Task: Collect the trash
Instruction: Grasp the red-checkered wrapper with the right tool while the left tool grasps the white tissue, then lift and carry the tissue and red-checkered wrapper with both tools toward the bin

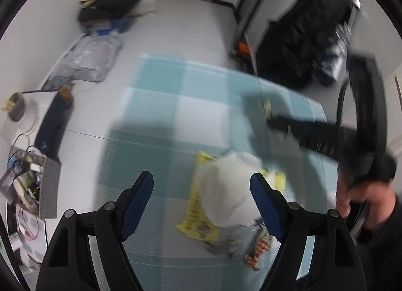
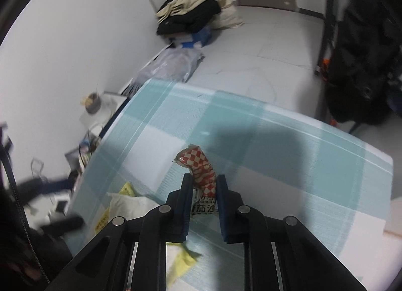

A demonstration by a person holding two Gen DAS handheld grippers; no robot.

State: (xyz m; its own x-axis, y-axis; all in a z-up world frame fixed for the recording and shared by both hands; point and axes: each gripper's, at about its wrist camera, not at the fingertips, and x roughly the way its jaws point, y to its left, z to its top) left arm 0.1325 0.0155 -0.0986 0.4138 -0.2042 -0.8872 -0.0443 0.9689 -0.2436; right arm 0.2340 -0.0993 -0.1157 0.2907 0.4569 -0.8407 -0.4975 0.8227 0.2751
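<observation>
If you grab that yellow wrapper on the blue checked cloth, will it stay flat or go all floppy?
Probably floppy: the yellow wrapper looks like thin, creased film lying limp on the checked cloth. It likely weighs very little, so it may slide when nudged. The white crumpled tissue sits on it and might tumble off or come along if the wrapper is lifted.

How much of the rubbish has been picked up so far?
No collected rubbish is visible. In hand: the right gripper pinches a red-and-white checkered wrapper. Left: a white crumpled tissue on a yellow wrapper, under the open left gripper.
</observation>
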